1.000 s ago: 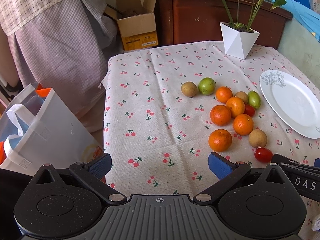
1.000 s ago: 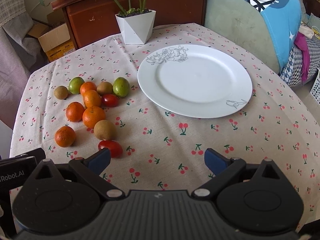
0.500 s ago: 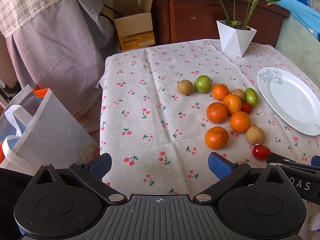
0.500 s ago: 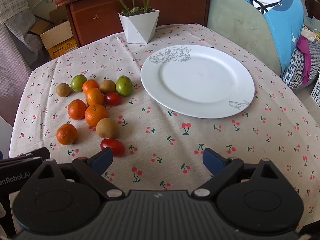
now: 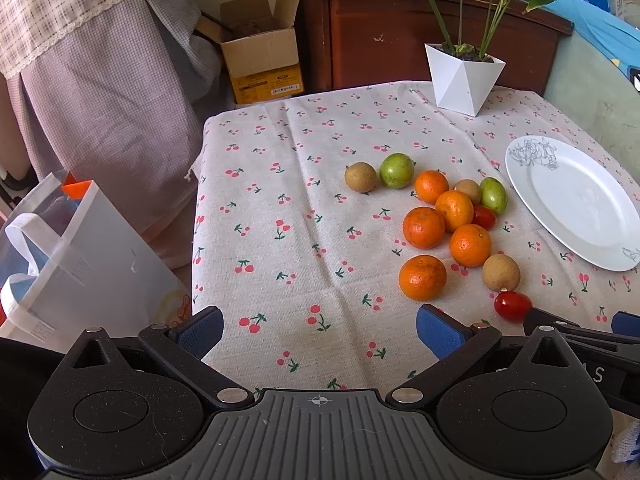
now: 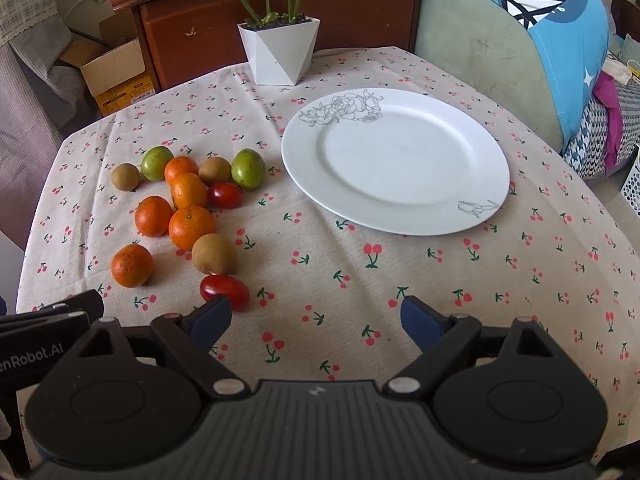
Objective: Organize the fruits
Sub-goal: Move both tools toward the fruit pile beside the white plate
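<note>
On a tabletop [image 6: 440,280] covered with a cherry-print cloth, a loose cluster of small fruits lies to the left of a white plate [image 6: 472,208] that holds nothing. A white faceted planter [image 6: 280,52] stands at the far edge.

Nearest in the cluster is a red cherry tomato [image 6: 224,291], with a brown kiwi-like fruit [image 6: 214,254] just beyond it and a tangerine [image 6: 132,265] to their left. Farther back are more tangerines [image 6: 192,227], two green fruits [image 6: 248,169], a second cherry tomato [image 6: 225,195] and two more brown fruits. None is on the plate.

The right claw [image 6: 316,320] hovers low at the near edge, empty. Its jaws have just been closing a little but stand wide apart, with only bare cloth between them. Its left blue pad sits just in front of the near cherry tomato in the right wrist view; whether they touch cannot be told.

The left claw [image 5: 320,330] also hangs open and empty over bare cloth, left of the cluster, with the nearest tangerine [image 5: 422,278] just beyond its right pad.

Judging from this, the task is at its very start: choosing and approaching a first fruit. The next move likely calls for shifting the right claw left so the near cherry tomato sits between the pads, then closing gently, since it is soft and can roll, before carrying it right to the plate.
</note>
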Motion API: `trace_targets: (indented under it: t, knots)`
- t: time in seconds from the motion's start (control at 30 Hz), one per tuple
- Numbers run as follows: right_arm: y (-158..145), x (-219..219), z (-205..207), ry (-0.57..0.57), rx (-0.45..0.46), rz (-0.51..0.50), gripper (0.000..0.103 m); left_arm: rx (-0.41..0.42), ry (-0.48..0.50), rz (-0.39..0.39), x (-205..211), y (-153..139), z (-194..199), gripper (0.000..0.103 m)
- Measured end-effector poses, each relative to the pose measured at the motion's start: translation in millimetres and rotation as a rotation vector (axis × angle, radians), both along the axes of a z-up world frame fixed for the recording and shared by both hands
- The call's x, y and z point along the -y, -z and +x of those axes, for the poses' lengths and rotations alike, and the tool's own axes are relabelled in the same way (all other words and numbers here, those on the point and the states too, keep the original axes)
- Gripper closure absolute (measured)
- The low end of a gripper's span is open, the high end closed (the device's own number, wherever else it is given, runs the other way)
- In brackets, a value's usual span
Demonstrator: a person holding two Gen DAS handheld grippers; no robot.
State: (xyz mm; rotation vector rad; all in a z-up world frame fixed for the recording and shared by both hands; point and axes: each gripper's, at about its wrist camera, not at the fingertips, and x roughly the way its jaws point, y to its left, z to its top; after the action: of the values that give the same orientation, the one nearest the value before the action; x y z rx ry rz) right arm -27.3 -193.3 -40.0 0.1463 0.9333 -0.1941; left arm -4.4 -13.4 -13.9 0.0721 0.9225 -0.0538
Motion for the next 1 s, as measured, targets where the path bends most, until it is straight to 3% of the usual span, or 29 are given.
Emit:
trace_targets:
  t: [0.33, 0.7, 1.0]
  knots:
    - [-2, 9, -3, -0.003, 0.036, 0.041, 0.015, 0.009, -0.008, -0.017, -1, -1, 0, 0.0]
    - [5, 28, -5, -0.036, 0.13, 0.232, 0.048, 0.019, -0.06, -0.025, -16, 4, 3, 0.002]
    - [7, 19, -4, -0.127, 0.168, 0.296, 0.062, 0.053, -0.063, -0.063, -19, 2, 3, 0.008]
